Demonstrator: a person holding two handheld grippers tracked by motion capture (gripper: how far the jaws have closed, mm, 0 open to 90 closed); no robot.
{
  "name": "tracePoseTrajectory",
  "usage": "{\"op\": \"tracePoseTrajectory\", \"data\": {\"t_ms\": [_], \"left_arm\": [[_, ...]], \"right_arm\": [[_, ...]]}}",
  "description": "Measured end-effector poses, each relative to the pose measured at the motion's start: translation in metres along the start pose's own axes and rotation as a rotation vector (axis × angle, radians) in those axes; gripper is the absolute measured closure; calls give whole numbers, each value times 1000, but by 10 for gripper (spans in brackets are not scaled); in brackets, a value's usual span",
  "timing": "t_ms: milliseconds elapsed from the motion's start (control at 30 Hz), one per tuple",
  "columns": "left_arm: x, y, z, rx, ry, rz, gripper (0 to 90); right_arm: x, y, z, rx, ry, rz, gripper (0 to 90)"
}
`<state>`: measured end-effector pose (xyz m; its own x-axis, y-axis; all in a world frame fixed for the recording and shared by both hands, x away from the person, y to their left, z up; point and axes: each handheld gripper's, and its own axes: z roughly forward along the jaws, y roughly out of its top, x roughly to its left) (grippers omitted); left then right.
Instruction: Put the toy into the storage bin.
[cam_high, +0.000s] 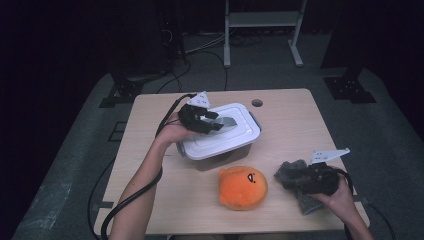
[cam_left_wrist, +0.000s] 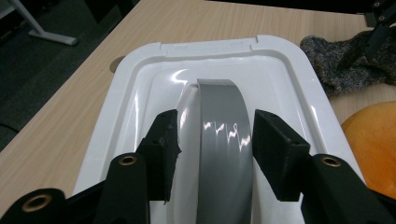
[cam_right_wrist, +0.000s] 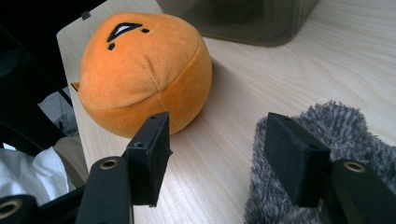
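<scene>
the grey handle (cam_left_wrist: 223, 140) of the white box lid (cam_left_wrist: 140, 93) is seen between the left gripper (cam_left_wrist: 215, 149) jaws, apart and not touching; the handle runs straight up the frame. the right gripper (cam_right_wrist: 215, 158) is held open.

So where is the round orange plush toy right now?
In the high view the round orange plush toy sits near the table's front edge, just in front of the white-lidded plastic box and left of the fuzzy grey cloth.
</scene>
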<state>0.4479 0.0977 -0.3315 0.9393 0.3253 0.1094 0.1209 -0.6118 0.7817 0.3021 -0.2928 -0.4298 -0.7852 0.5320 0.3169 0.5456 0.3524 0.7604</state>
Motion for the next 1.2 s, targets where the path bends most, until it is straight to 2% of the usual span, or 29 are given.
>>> {"op": "tracePoseTrajectory", "data": {"t_ms": [233, 267, 400, 833, 933, 1200], "left_arm": [[-2, 5, 5, 2, 4, 12, 540], [-3, 6, 7, 21, 10, 24, 553], [-3, 7, 9, 35, 14, 39, 660], [-4, 14, 7, 65, 26, 41, 664], [-3, 16, 4, 68, 31, 47, 664], [-3, 15, -25, 47, 63, 40, 663]], "right_arm": [[1, 0, 1, 0, 2, -3, 398], [1, 0, 1, 0, 2, -2, 398], [0, 0, 0, -3, 4, -1, 398], [0, 0, 0, -1, 8, -1, 398], [-1, -1, 0, -4, 8, 1, 398], [-1, -1, 0, -5, 6, 2, 398]]}}
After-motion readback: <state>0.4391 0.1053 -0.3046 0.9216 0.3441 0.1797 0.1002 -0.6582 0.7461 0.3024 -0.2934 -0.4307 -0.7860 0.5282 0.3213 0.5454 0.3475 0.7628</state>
